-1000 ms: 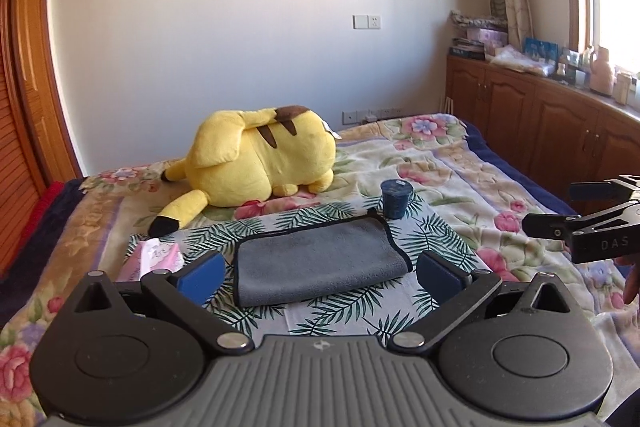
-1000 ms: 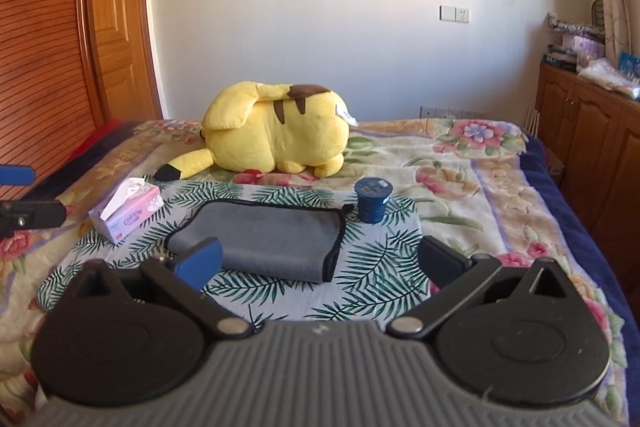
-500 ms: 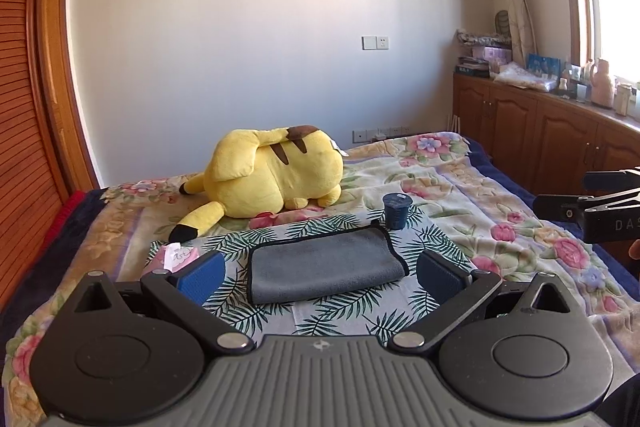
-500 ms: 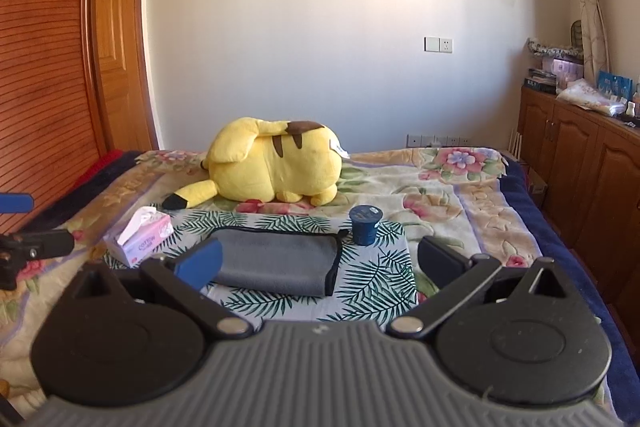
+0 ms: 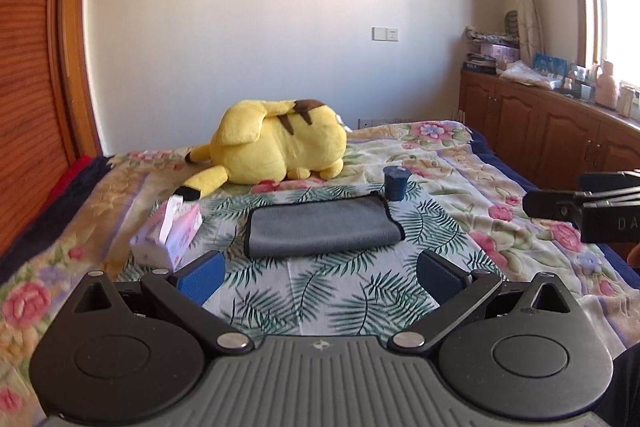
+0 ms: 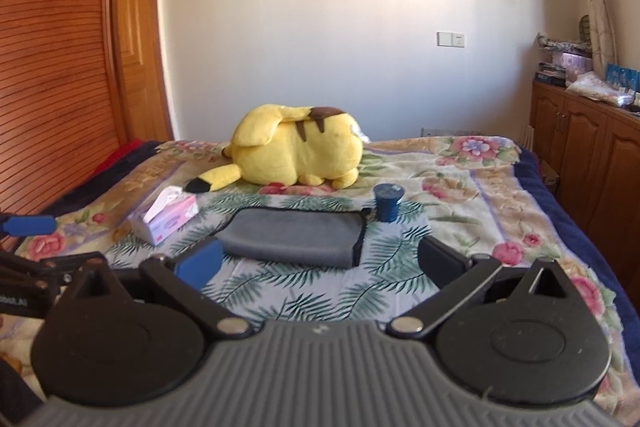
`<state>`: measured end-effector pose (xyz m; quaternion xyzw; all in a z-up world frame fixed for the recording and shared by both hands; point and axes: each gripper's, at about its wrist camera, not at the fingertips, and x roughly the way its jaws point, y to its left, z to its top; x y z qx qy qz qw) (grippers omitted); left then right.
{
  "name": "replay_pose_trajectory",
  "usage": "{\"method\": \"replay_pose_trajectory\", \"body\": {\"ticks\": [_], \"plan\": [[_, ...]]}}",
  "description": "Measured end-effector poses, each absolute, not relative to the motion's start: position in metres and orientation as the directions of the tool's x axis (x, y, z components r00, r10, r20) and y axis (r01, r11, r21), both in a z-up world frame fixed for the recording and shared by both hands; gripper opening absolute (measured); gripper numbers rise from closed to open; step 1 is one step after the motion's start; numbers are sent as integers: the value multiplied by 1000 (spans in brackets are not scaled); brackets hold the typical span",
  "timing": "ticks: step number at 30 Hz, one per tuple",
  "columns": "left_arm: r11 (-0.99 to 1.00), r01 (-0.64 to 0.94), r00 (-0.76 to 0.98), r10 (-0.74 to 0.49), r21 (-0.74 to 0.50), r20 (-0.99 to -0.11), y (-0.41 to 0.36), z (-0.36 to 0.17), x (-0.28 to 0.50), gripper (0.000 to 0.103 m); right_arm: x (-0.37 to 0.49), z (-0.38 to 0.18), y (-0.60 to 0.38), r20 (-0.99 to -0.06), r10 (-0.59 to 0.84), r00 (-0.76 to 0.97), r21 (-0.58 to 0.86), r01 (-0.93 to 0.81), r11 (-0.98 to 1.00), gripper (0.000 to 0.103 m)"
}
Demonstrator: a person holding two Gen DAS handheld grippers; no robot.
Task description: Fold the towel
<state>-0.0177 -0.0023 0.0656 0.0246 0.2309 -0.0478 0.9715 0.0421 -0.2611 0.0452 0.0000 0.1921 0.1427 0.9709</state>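
A grey towel [image 5: 320,227] with black edging lies folded flat on the palm-leaf cloth on the bed; it also shows in the right wrist view [image 6: 294,235]. My left gripper [image 5: 320,273] is open and empty, held back from the towel's near edge. My right gripper [image 6: 320,261] is open and empty, also short of the towel and above the bed. The right gripper shows at the right edge of the left wrist view [image 5: 584,205], and the left gripper at the left edge of the right wrist view [image 6: 28,247].
A yellow plush toy [image 5: 276,147] lies behind the towel. A dark blue cup [image 5: 396,182] stands at the towel's far right corner. A pink tissue box [image 5: 168,233] sits left of it. Wooden cabinets [image 5: 540,123] line the right wall, a wooden wardrobe [image 6: 60,67] the left.
Both grippers have pulled back and risen from the towel, so it looks smaller and farther. The towel stays folded and still. Both jaws remain open.
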Motion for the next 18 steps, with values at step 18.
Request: {"method": "replay_pose_trajectory", "body": {"ticks": [18], "plan": [[995, 86, 883, -55, 44, -466, -4, 14, -36, 87, 16, -9, -251, -420, 266, 867, 45, -273, 961, 103]]}}
